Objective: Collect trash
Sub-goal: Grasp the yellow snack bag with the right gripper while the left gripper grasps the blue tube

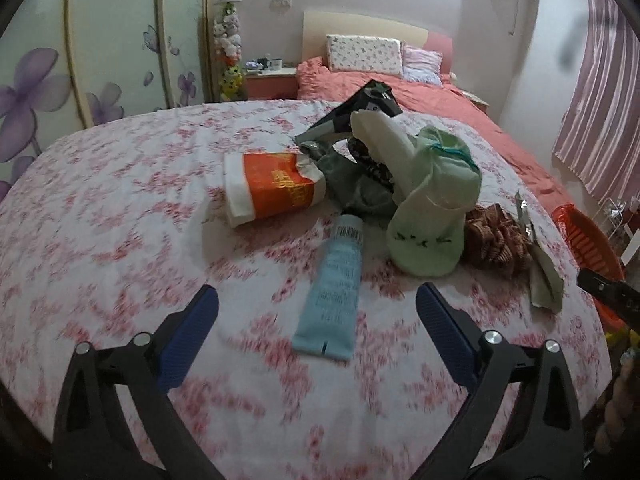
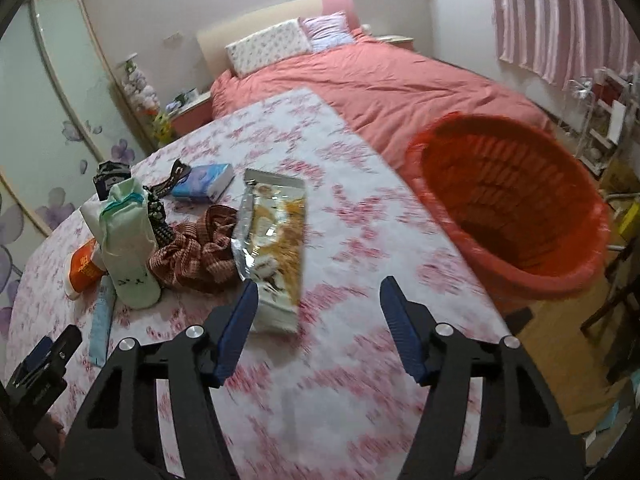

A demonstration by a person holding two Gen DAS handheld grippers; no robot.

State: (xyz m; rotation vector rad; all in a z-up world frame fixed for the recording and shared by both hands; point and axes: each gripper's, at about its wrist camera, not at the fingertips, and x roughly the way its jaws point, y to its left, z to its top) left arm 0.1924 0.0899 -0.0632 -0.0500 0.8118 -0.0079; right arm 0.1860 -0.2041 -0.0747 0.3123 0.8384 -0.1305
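Note:
A round table with a pink floral cloth (image 1: 100,220) holds a pile of items. A light blue tube (image 1: 336,284) lies flat just ahead of my open left gripper (image 1: 316,304). Behind it lie an orange and white paper cup (image 1: 272,190) on its side, a green sock (image 1: 430,216), a brown scrunchie (image 1: 496,240) and dark wrappers (image 1: 360,108). My right gripper (image 2: 318,300) is open and empty, its left finger beside a yellow and silver snack wrapper (image 2: 272,240). A red basket (image 2: 508,204) stands at the table's right edge.
A blue tissue pack (image 2: 204,182) lies at the back of the table. A bed with a salmon cover (image 2: 400,80) is behind. Wardrobe doors (image 1: 100,40) stand at left. A curtain (image 2: 560,20) and a shelf rack (image 2: 604,120) are at right.

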